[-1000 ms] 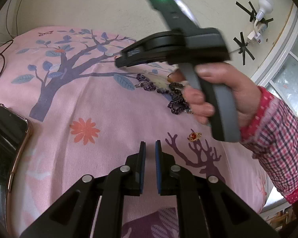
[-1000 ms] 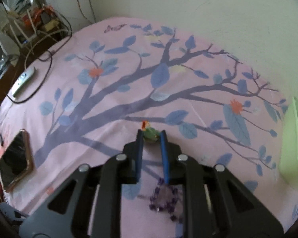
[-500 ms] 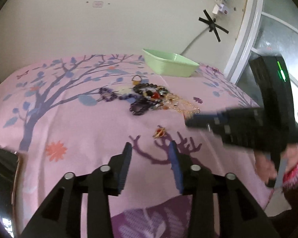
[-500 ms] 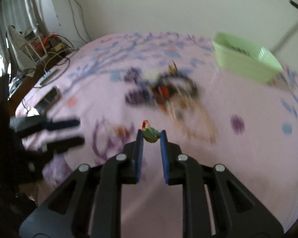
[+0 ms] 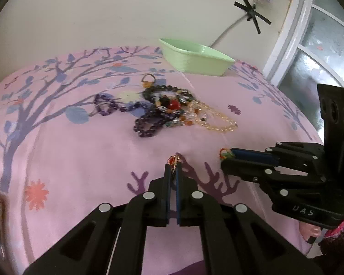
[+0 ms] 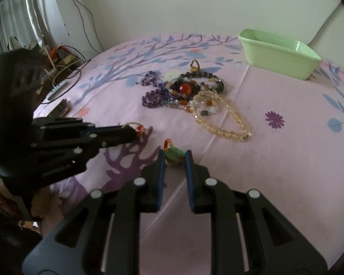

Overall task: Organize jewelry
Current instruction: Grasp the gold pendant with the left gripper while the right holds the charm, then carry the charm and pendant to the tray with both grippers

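**Both grippers loaded, small pieces off the cloth**

Left gripper (image 5: 172,168): jaws have just closed; half a second ago they stood apart with the red-and-gold ring (image 5: 174,160) lying on the cloth ahead of them. Now the ring sits pinched between the blue pads, jaws fully together on it. Seen from the right wrist view, its thin gold hoop (image 6: 135,125) stands clear at the fingertips, red stone at the right end.

Right gripper (image 6: 174,158): narrowly parted, clamped on a small green charm (image 6: 174,154) with an orange loop. A second ago it was over the blue tree print at the far left; now it is at the near edge, just right of the left gripper.

Meaning, as I judge it: two loose pieces are picked and ready to go to the green tray (image 5: 195,57), which stands far right, well apart from both.

Orientation: the ring stands edge-on in the left pads, long axis roughly up and away from the gripper. The charm's long axis runs across the jaws, loop pointing up-left.

Bead pile (image 5: 172,110) lies mid-cloth, untouched, between grippers and tray.
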Demonstrator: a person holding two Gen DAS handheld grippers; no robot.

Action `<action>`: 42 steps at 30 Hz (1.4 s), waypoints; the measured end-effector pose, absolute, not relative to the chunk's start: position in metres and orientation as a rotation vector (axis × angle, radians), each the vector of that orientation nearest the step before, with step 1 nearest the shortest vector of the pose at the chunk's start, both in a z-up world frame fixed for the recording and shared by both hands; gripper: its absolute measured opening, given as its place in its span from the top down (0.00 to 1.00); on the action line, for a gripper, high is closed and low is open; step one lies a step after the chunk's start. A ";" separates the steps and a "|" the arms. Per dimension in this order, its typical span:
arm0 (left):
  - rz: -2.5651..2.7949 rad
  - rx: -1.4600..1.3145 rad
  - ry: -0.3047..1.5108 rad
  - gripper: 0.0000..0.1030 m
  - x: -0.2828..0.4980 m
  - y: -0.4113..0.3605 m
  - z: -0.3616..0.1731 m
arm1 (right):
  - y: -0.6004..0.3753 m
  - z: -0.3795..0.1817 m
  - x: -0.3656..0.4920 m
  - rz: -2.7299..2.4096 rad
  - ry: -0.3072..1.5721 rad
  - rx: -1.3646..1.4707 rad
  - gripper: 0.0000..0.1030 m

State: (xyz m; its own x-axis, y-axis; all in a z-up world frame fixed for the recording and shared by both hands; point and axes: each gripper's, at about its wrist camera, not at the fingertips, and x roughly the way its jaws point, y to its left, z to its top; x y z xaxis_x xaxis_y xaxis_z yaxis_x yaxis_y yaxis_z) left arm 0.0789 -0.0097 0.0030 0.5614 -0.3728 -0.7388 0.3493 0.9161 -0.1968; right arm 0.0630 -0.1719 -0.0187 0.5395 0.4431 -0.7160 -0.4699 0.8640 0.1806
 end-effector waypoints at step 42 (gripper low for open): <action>-0.568 0.134 0.719 1.00 0.091 -0.113 0.081 | -0.301 0.032 0.030 0.285 0.590 0.192 0.84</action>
State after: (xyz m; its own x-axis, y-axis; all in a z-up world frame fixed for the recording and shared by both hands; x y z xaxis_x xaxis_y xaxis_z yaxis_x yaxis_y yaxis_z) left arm 0.0907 -0.1127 0.0811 0.6094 -0.4452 -0.6561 0.5351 0.8415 -0.0739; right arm 0.0296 -0.3010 0.0317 0.7936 0.3178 -0.5189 -0.2089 0.9432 0.2584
